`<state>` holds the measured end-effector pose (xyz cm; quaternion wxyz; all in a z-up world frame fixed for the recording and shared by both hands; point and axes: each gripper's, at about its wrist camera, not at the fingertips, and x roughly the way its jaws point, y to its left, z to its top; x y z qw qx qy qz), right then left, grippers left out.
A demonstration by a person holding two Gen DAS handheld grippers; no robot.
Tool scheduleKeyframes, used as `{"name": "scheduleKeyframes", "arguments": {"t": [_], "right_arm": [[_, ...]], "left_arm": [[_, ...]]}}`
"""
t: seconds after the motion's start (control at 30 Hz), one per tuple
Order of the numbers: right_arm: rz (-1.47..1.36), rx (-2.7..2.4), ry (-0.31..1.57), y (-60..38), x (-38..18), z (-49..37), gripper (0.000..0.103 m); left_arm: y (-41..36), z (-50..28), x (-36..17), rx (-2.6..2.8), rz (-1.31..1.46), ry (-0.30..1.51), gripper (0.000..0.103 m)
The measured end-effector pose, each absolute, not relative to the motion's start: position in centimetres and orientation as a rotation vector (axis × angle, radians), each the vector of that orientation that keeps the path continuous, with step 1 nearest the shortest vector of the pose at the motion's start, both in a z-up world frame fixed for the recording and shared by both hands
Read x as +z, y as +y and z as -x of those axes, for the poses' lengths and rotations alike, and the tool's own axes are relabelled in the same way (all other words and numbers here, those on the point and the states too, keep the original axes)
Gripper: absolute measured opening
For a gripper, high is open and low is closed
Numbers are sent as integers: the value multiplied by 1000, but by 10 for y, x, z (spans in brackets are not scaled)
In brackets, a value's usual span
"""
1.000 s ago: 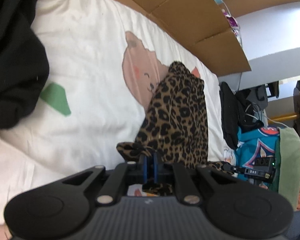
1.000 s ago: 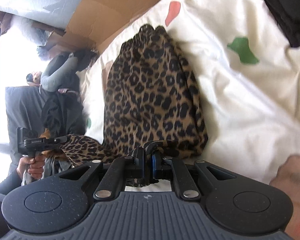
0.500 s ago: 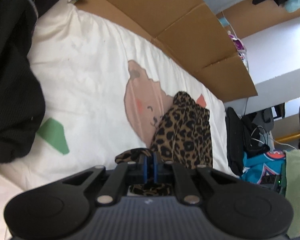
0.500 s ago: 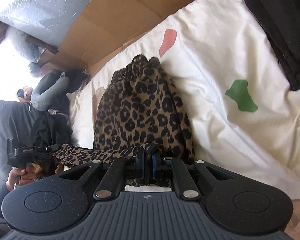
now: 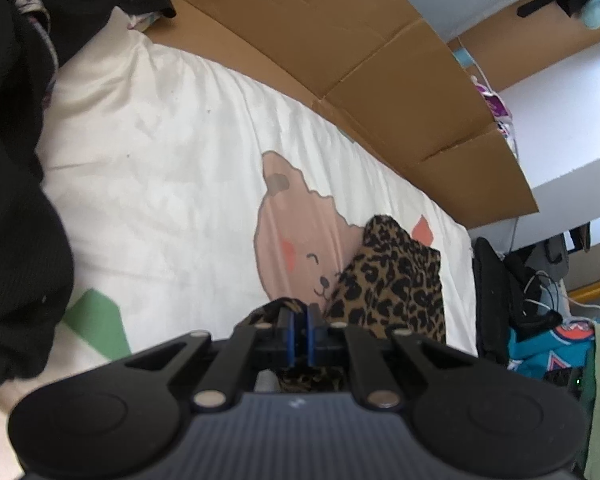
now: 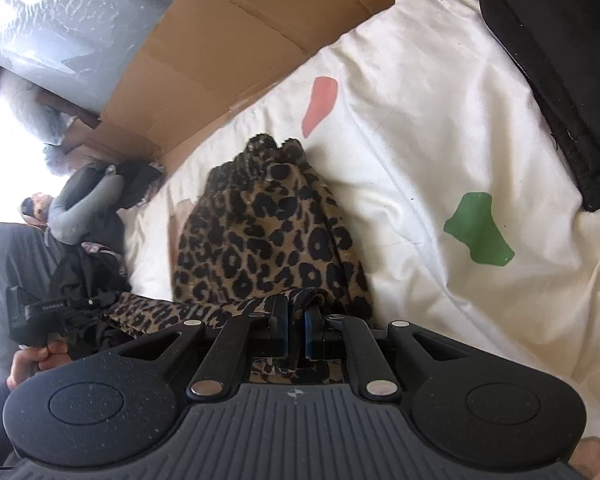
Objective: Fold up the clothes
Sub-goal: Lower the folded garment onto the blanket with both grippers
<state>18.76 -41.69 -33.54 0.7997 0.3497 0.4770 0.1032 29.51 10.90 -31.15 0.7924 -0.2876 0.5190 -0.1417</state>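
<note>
Covering most of both views, the white bed cover (image 5: pixel 188 168) carries a printed bear face and coloured patches, and its near part is cut off behind each black gripper body. Brown cardboard (image 5: pixel 340 36) runs along the far edge of the bed; what stands behind it is blurred or washed out by bright light in the right wrist view. Dark clothes (image 5: pixel 12 200) are piled at the left of the left wrist view, their shapes too dark to sort out, and a second black heap (image 6: pixel 560 80) fills the far right corner of the right wrist view.

The leopard-print garment (image 6: pixel 268 240) lies on the cover in a long folded strip, its gathered end toward the cardboard and its near end lifted toward the camera. In the left wrist view it (image 5: pixel 396 280) sits just right of the bear print, partly covering it.

The right claw (image 6: pixel 297 320) is closed on a bunched near edge of the garment, with print showing between and below the blue pads. The left claw (image 5: pixel 300 320) is likewise closed on a fold of the same fabric, though the gripper body hides how much cloth it has. From the right wrist view the left gripper appears at the near left, held in a hand (image 6: pixel 32 364) cut off by the frame edge, with a loose flap of leopard cloth stretching toward it.
</note>
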Motion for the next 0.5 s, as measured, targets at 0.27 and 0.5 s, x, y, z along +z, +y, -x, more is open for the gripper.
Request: {"name": "scheduleKeyframes", "arguments": {"t": [0.27,0.5], "right_arm": [[-720,180,1029,-415,-347,-206,6],[-733,149,1064,-414,-357,-214,9]], "left_arm": [[106,-311,-328,-279,608,1109,6],[106,-310,-331,-245,575,1128,12]]}}
